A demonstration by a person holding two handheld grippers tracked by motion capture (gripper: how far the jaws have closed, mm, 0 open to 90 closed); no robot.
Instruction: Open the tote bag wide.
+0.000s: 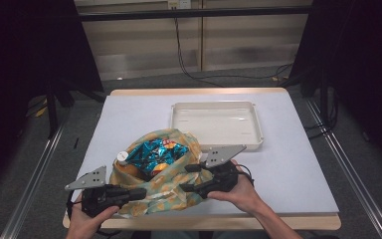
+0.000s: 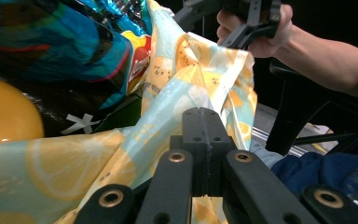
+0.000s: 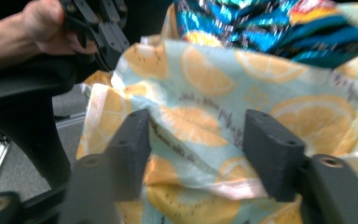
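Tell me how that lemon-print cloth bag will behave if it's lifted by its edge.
Probably floppy: the bag lies crumpled in soft folds, so it should sag rather than hold shape. Its glossy cloth may be slippery, though the left gripper is shut on a fold. The chip packet filling its open mouth looks light but could shift or spill if the bag tips.

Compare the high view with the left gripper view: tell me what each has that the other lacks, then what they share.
High view alone: the white tray beyond the bag, the table, and a white cap at the bag's rim. Left gripper view alone: the left gripper close up, jaws shut on the lemon-print bag, and a yellow item inside. Both: the bag, the blue snack packet in it, and the right gripper at the bag's far edge.
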